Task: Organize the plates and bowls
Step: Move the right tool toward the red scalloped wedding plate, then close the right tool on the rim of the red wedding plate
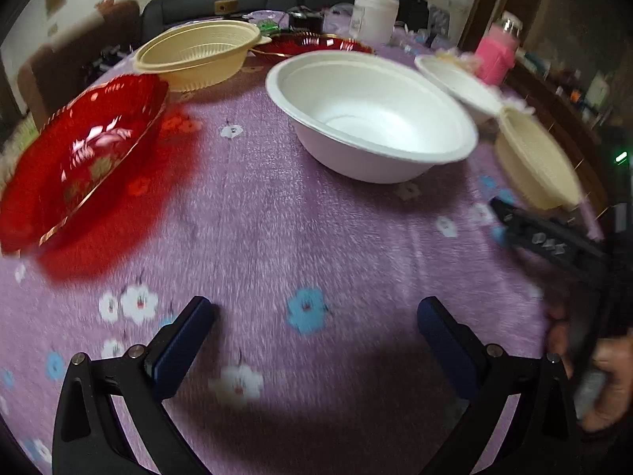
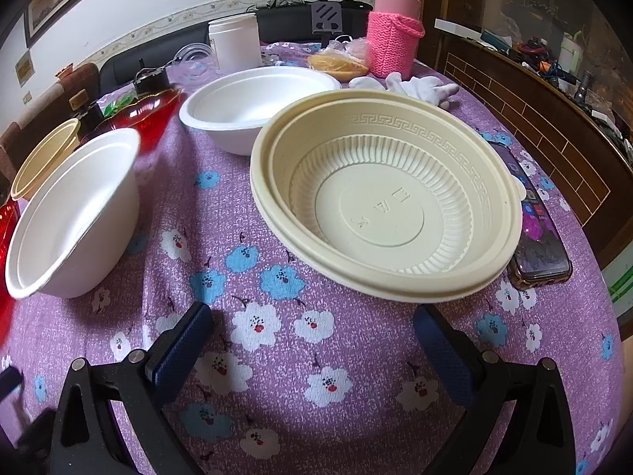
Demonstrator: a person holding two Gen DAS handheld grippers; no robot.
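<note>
Purple flowered cloth (image 2: 277, 285) covers the table, a dark sofa (image 1: 221, 4) behind it. The cream bowl (image 2: 379, 206) sits near the right edge beside a phone (image 2: 538, 237); white bowl (image 1: 372, 114) stands centrally, red dish (image 1: 79, 158) left. Left gripper (image 1: 316, 340) and right gripper (image 2: 312, 340) both gape wide, empty, over bare cloth.

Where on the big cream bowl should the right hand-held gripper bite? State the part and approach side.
Grip the near rim of the cream bowl. It sits upright, its wide lip overhanging the tablecloth just ahead of the open right hand-held gripper. Come straight forward, low, one finger inside the wall, one under the lip.
</note>
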